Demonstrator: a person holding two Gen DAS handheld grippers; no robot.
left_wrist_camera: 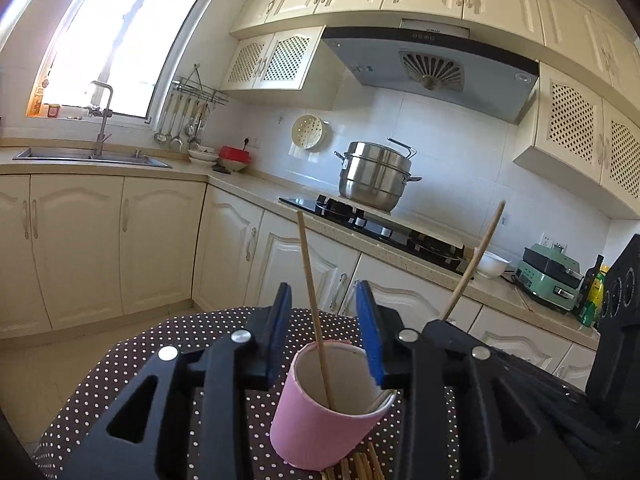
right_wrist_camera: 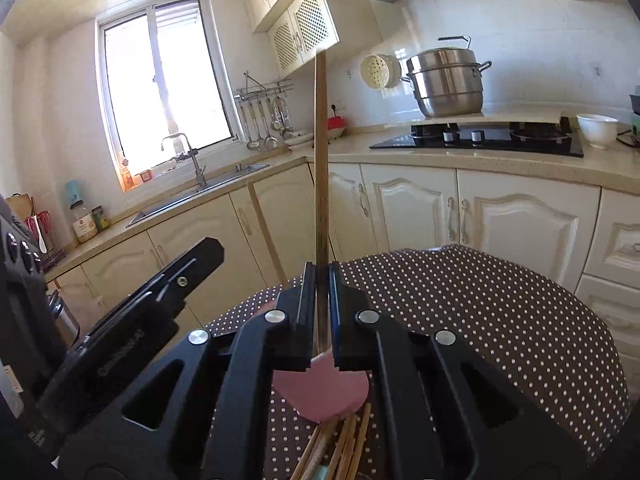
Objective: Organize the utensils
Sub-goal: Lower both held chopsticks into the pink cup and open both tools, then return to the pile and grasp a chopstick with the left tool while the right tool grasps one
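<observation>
A pink cup (left_wrist_camera: 320,412) stands on the brown dotted tablecloth (left_wrist_camera: 132,364), tilted in the left wrist view. One wooden chopstick (left_wrist_camera: 312,292) leans upright inside it, between the blue pads (left_wrist_camera: 370,332) of my left gripper (left_wrist_camera: 324,300), which stands open and does not touch it. Several loose chopsticks (left_wrist_camera: 360,464) lie at the cup's base. My right gripper (right_wrist_camera: 321,276) is shut on a second chopstick (right_wrist_camera: 320,152), held upright just above the pink cup (right_wrist_camera: 320,392). The right wrist view also shows the left gripper (right_wrist_camera: 180,276) at the left and the cup's chopstick (right_wrist_camera: 266,232).
Behind the round table (right_wrist_camera: 500,312) runs an L-shaped counter with cream cabinets. On it are a black hob (right_wrist_camera: 480,138), a steel steamer pot (right_wrist_camera: 444,80), a white bowl (right_wrist_camera: 598,130) and a sink (right_wrist_camera: 196,196) under the window. A green appliance (left_wrist_camera: 548,276) and bottles stand at the right.
</observation>
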